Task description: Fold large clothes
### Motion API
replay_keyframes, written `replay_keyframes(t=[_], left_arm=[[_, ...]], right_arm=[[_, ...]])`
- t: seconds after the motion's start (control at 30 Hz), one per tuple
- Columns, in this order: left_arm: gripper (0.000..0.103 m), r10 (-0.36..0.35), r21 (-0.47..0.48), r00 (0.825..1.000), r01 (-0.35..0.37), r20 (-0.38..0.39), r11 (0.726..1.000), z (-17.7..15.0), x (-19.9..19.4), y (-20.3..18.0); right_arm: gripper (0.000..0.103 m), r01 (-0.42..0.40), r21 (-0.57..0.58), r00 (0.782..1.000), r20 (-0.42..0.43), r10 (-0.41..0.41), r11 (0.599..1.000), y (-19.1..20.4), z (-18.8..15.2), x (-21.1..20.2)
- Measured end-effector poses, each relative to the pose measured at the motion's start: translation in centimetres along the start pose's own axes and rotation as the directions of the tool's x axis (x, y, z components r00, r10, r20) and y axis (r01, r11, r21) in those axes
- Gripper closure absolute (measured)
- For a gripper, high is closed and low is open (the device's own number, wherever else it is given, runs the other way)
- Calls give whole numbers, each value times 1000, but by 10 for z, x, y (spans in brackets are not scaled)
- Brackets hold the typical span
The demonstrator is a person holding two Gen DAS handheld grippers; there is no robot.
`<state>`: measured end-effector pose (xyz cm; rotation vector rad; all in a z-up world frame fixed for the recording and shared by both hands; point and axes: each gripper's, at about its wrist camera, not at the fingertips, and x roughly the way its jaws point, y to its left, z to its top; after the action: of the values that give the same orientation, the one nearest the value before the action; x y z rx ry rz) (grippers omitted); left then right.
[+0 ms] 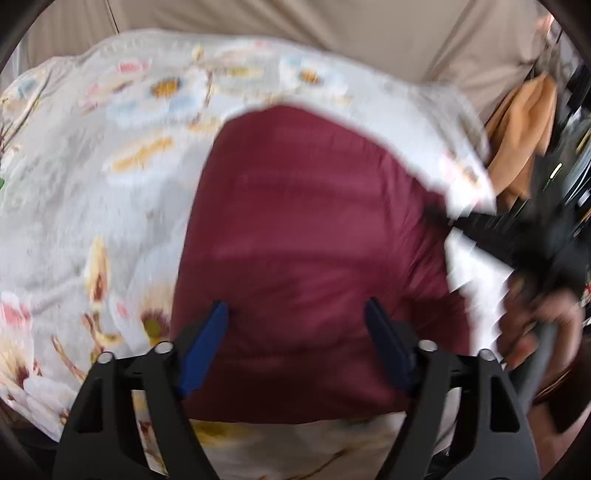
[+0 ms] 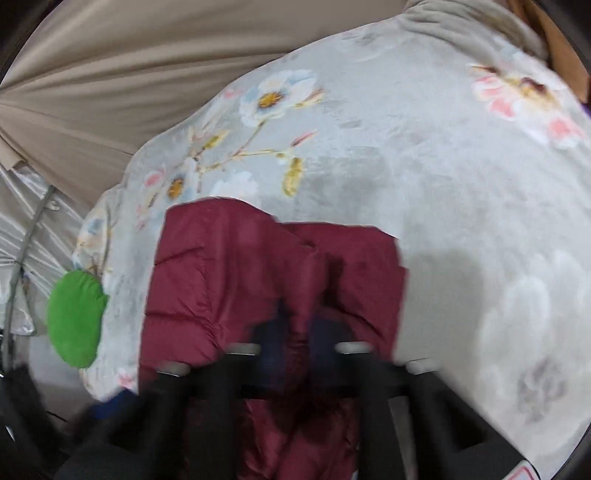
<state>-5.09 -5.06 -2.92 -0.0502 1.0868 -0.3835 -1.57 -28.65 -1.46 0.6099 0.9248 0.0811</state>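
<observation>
Dead ahead of the wide-open, empty left gripper the maroon jacket lies lengthwise on the floral blanket, right gripper nearer, pinching a fold.

We see a maroon quilted jacket spread over a pale floral blanket, filling the middle of the view. Our left tool hovers over the jacket's near part with its blue fingers spread wide, nothing between them. At the right, blurred, the right tool reaches toward the jacket's right edge. Beige curtain hangs beyond the blanket, and orange cloth hangs far right.
</observation>
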Motion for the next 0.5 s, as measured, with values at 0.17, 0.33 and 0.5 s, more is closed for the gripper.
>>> replay_keyframes(t=[0.17,0.33,0.5], left_arm=[[29,68,93,998,-67,-13,993,-10,21,-19],[26,97,133,995,-92,-27,987,-12,35,-24],[26,81,125,996,-76,-37,989,-12,34,-17]], right_arm=[[99,72,9,995,-63,-72,997,-8,-8,26],[98,105,74,992,-78,-99,992,-18,-20,30],[96,108,-128,992,72,-100,986,38,-31,-36]])
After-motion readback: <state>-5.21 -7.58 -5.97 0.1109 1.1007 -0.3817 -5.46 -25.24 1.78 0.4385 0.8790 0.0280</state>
